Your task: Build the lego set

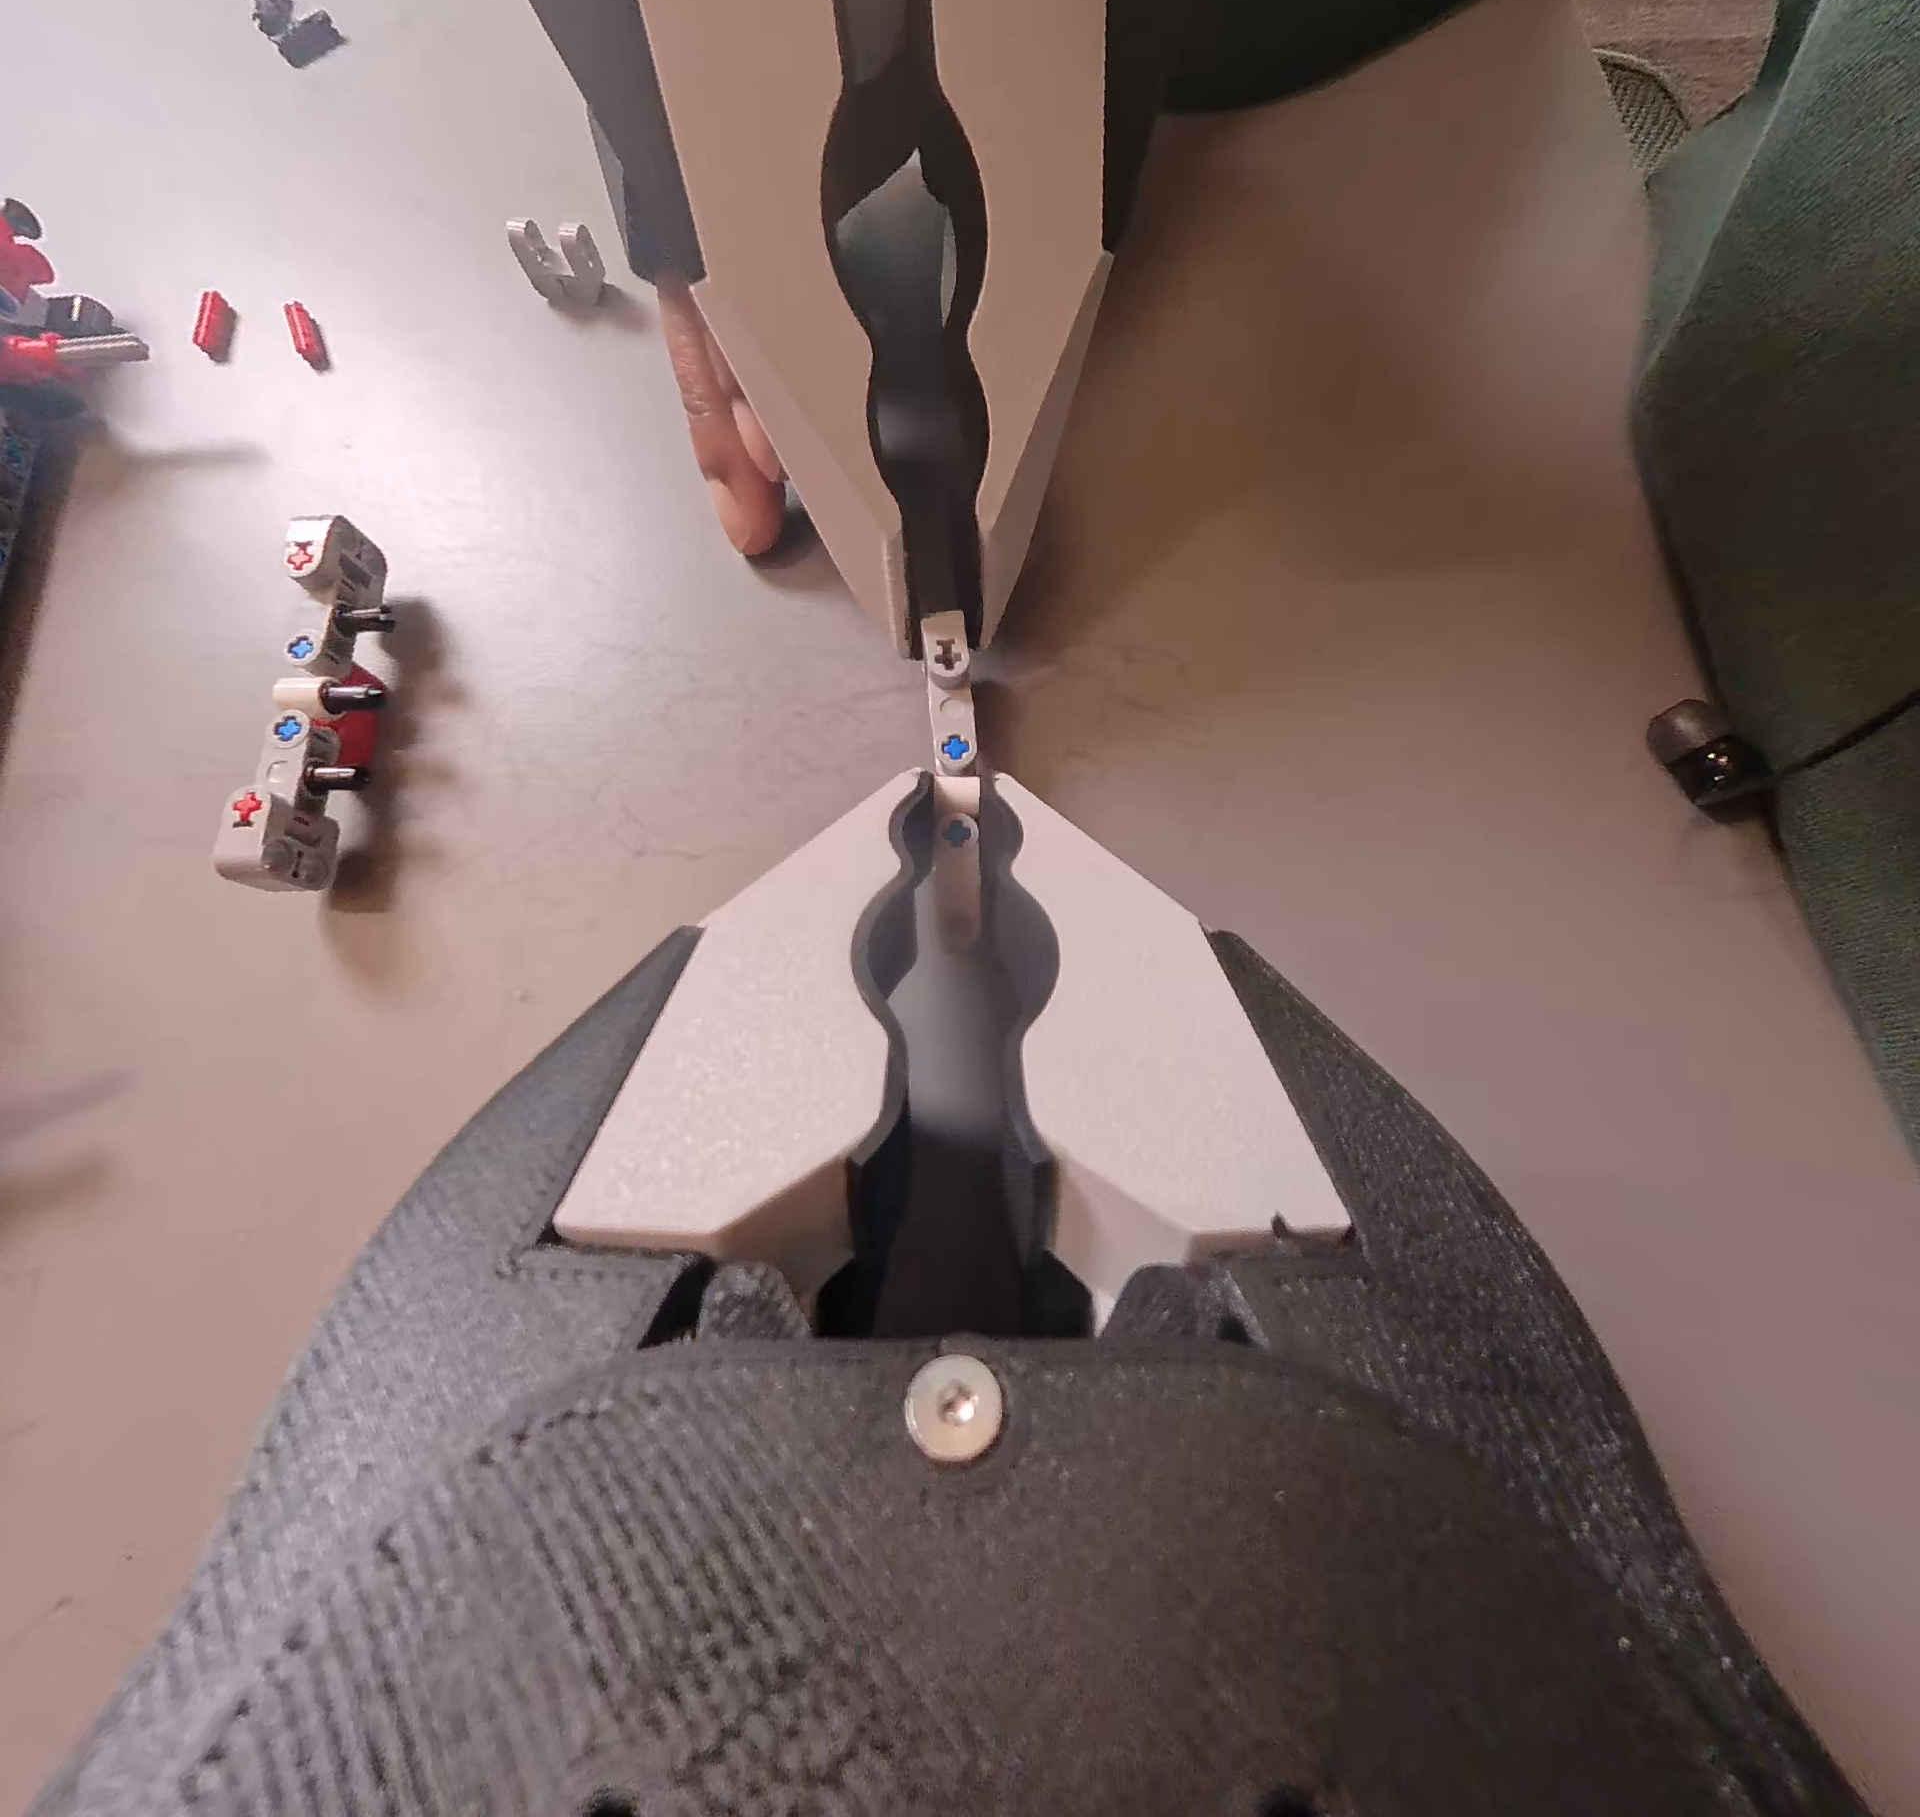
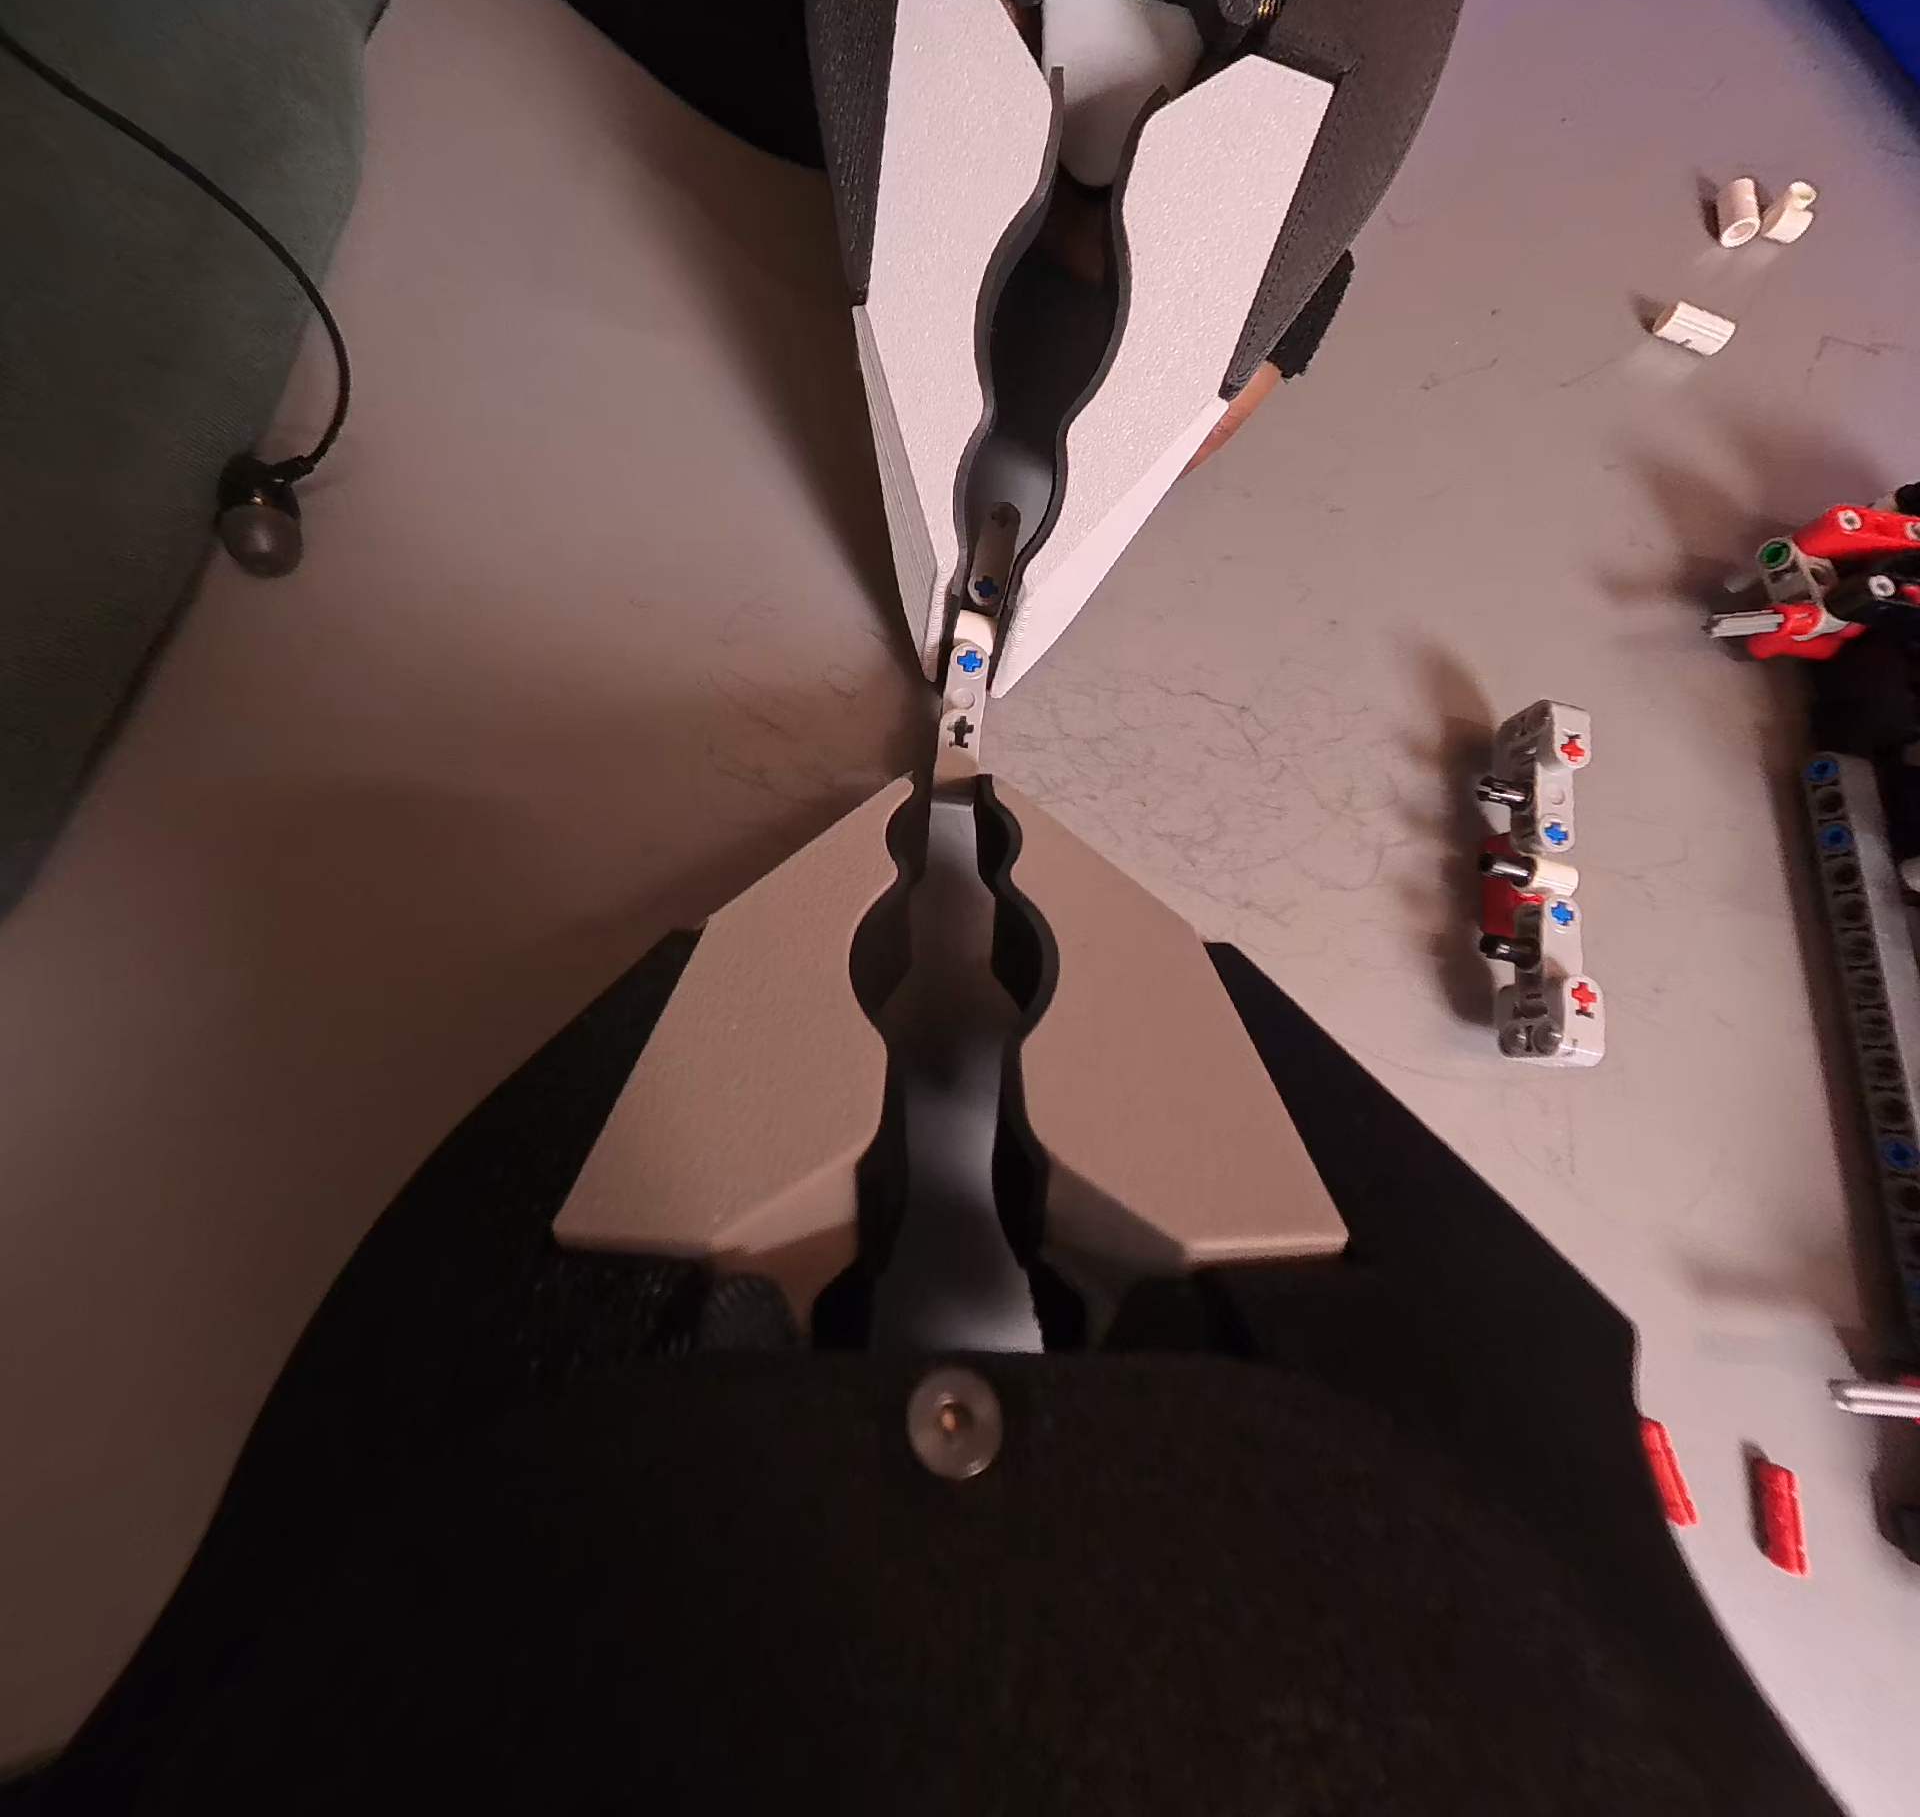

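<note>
Held in mid-air above the counter [image 1: 1299, 541] between two facing pairs of tongs: a thin grey lego beam [image 1: 951, 718] with blue cross pins. Left tongs [image 1: 951, 791] clamped on its near end at 6 o'clock in the left wrist view; right tongs [image 1: 940, 614] pinched on the far end at 12 o'clock. Same beam [image 2: 966, 692] in the right wrist view, with right tongs [image 2: 951, 785] at 6 o'clock and left tongs [image 2: 971, 640] at 12 o'clock. Well apart at 9 o'clock in the left view, lying on the counter: a grey lego subassembly [image 1: 301, 702] with black pins, plus two small red pieces [image 1: 260, 328] farther off at 10 o'clock.
</note>
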`<state>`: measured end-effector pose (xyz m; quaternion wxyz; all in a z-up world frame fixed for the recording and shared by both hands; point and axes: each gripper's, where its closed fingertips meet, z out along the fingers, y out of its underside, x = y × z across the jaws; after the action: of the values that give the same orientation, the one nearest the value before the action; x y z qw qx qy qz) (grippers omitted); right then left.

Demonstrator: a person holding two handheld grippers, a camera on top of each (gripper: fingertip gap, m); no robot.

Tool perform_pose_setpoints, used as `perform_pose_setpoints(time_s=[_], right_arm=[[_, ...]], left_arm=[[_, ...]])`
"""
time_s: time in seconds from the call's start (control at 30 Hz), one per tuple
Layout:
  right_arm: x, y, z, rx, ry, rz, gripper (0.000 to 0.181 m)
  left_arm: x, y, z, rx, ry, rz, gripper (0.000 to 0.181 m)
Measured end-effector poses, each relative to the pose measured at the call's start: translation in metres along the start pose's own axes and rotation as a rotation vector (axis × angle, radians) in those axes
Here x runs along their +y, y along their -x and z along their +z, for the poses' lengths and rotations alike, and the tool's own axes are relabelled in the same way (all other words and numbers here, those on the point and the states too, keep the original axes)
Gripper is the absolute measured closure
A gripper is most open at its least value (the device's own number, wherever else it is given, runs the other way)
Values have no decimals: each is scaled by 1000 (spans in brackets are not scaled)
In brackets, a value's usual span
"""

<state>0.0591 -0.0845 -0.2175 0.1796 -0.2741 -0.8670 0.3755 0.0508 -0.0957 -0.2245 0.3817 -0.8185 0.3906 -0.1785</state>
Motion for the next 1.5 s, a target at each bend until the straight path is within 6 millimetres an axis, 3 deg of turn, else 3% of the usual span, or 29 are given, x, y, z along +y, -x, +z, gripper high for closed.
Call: perform_pose_setpoints(time_s=[1.13,1.5], right_arm=[[0,1,0,-12,6,23,171],[-6,-1,-12,-23,-35,46,160]], left_arm=[[1,-1,0,2,1,-10,175],[1,1,-1,0,1,-23,173]])
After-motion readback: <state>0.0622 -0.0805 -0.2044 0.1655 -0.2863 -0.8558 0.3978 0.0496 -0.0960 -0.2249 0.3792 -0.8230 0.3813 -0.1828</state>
